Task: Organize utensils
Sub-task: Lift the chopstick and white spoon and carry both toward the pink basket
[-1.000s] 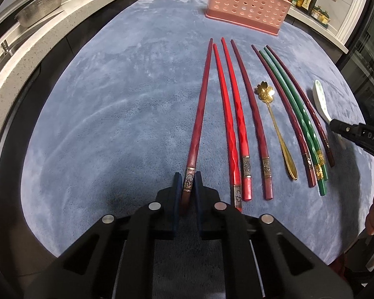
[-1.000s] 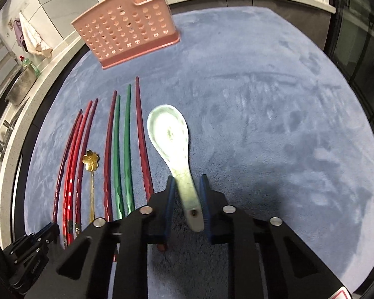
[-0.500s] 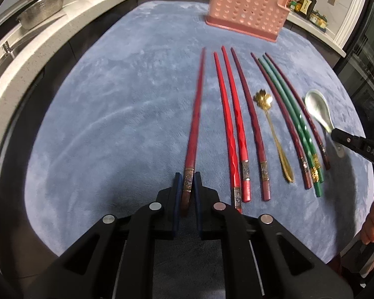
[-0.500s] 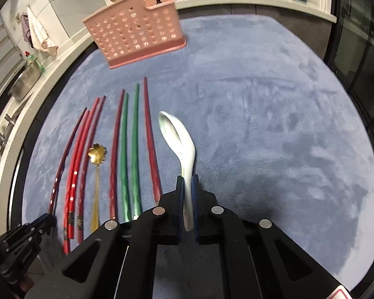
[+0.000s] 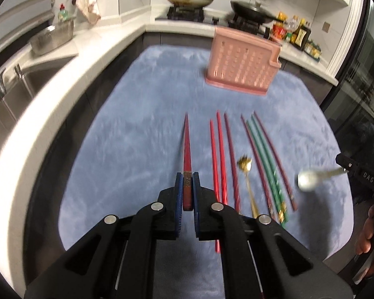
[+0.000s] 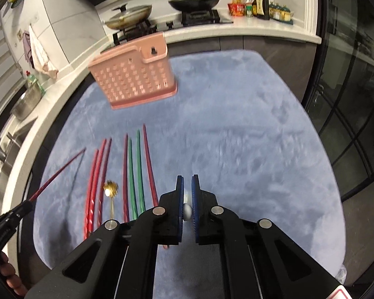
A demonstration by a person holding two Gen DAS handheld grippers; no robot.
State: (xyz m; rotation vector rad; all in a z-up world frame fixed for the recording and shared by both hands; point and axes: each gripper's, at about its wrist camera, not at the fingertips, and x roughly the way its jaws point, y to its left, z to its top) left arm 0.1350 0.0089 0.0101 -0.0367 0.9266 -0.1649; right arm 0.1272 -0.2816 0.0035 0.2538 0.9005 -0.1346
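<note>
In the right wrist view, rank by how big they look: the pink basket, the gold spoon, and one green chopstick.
1. pink basket, clearly largest.
2. green chopstick, long but thin.
3. gold spoon, shortest, though its handle end is hidden behind the right gripper, so its full length is unsure.

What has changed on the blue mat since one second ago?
Both claws closed and lifted. The left claw has raised the dark red chopstick off the blue mat. The right claw gripped the white spoon by its handle and raised it too. The other chopsticks, the gold spoon and the pink basket stayed in place.
</note>
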